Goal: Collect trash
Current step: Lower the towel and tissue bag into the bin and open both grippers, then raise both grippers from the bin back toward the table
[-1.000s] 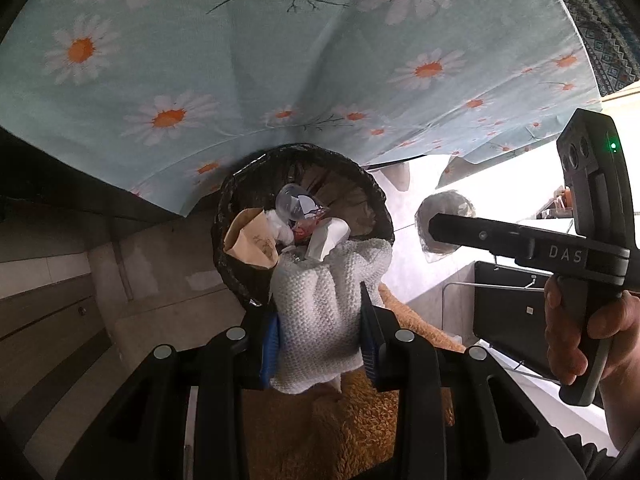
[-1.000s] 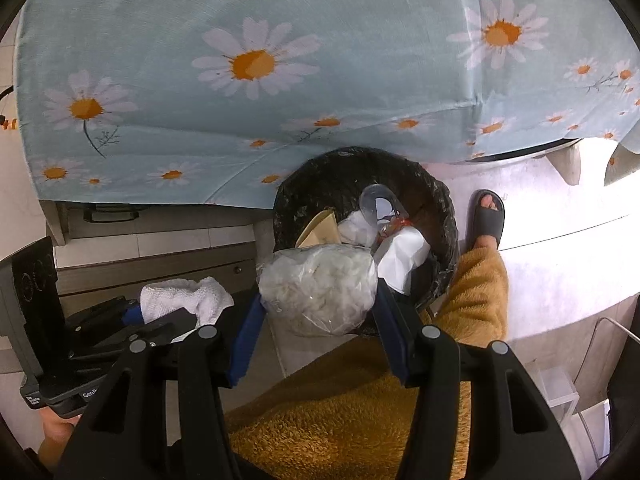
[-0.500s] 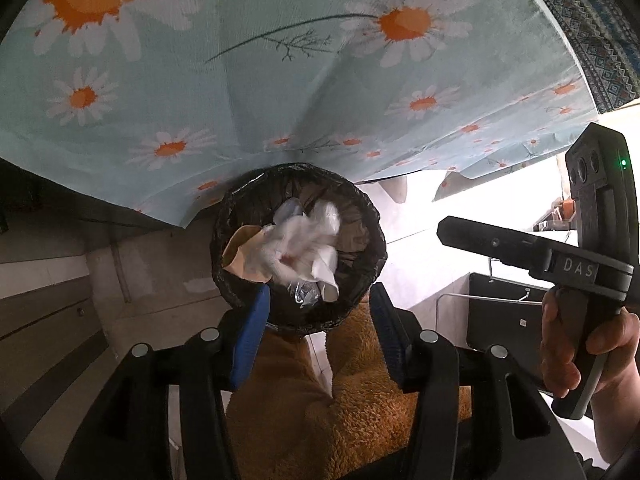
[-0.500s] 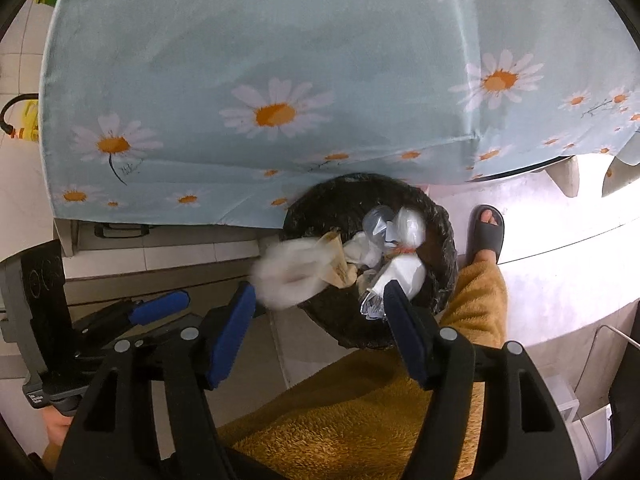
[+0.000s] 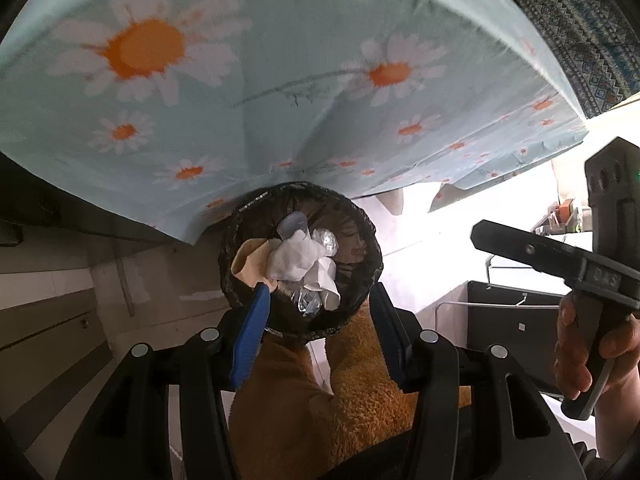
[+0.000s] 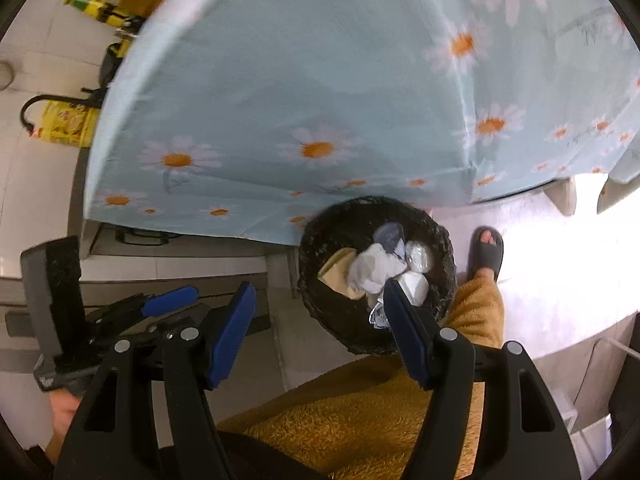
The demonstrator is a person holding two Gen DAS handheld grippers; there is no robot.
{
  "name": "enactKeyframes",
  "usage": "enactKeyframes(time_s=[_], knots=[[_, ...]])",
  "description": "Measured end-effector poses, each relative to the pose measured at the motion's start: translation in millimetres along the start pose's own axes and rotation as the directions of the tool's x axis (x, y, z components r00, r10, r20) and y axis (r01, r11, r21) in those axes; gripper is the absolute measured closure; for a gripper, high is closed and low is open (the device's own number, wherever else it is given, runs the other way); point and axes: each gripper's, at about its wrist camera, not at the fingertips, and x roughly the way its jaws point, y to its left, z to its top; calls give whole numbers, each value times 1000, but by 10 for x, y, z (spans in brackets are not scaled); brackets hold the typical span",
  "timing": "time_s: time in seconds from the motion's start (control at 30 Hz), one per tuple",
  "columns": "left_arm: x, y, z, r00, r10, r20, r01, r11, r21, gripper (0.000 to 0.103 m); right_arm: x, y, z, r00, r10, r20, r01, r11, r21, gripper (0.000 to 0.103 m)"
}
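A round bin with a black liner [image 5: 362,222] [image 6: 440,236] stands on the floor under the table's edge. In it lie a crumpled white cloth [image 5: 294,258] [image 6: 372,268], a tan paper piece [image 5: 248,260] [image 6: 336,266] and clear plastic scraps [image 5: 326,240] [image 6: 418,256]. My left gripper [image 5: 318,320] hovers above the bin, open, with nothing between its blue pads. My right gripper [image 6: 320,320] is also open and empty, above the bin's left side. Each gripper shows in the other's view: the right gripper [image 5: 560,260] in a hand, the left gripper [image 6: 168,304] low at the left.
A light-blue daisy tablecloth [image 5: 280,100] [image 6: 320,100] hangs over the table edge just beyond the bin. The person's orange fleece legs [image 5: 320,408] and a grey slipper [image 6: 486,254] are beside the bin. A black crate [image 5: 512,320] stands to the right, yellow packets [image 6: 68,124] at the far left.
Both grippers opened: the left let go of the white knitted cloth and the right of the clear plastic bundle, which fell into the bin. Both hands have since risen.
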Motion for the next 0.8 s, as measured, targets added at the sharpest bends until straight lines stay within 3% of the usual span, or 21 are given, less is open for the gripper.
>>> enactKeyframes(time_s=[0.27,0.6,0.67,0.8], knots=[[-380,-71,20,998,-16,67,13,999,46,53,-393,226,-61,996,-4,93,8,999,-40,36],[-891,-240,197,981,-69,183,49,993,110,52,-860,615,100,977,-29,213,60,988,-142,35],[-994,-274,225,976,-78,203,53,991,122,41,-978,693,193,970,-35,240,76,984,-163,30],[-1222,-308,312,963,-85,255,51,989,138,41,-1208,814,413,944,-92,316,164,963,-212,28]])
